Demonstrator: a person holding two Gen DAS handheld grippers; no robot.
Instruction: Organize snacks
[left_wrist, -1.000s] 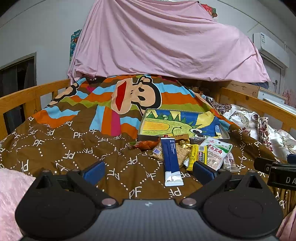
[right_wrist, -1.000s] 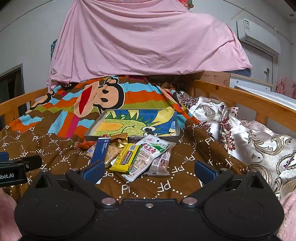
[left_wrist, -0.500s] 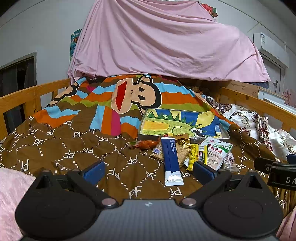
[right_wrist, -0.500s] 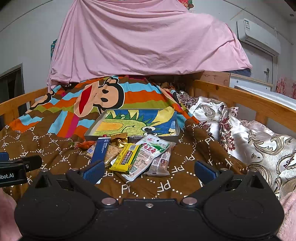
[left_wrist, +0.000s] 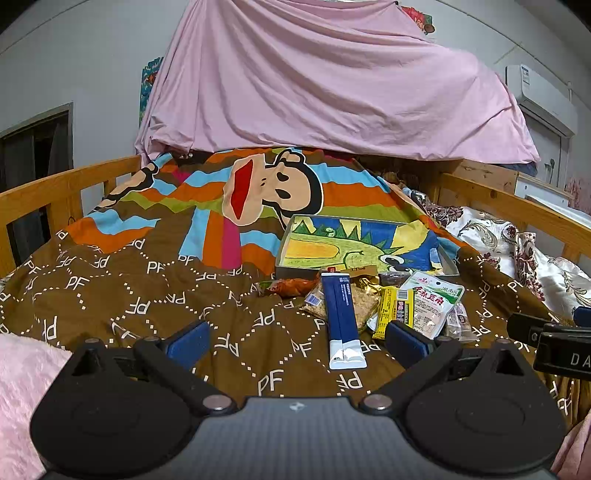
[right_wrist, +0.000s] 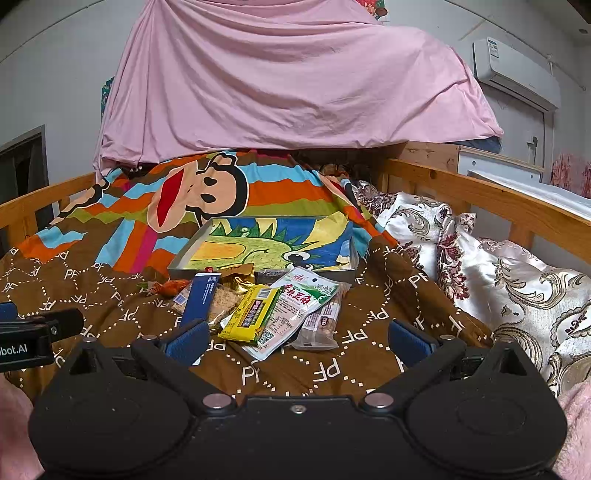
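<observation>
Left gripper: jaws spread wide, holding nothing, low over the brown quilt.
Right gripper: also spread wide and empty, hovering beside the left one.
Snack pile: lay on the quilt, just in front of the tray, touching its near edge.
Blue stick packet: one, long axis running away from the camera, white end nearest.
Yellow bar: one, lying lengthwise, tilted right.
White-green pouch: one, overlapping the yellow bar.
Orange wrapped snack: one, lying crosswise at the pile's left.
Tray: one, shallow, dinosaur drawing inside.
</observation>
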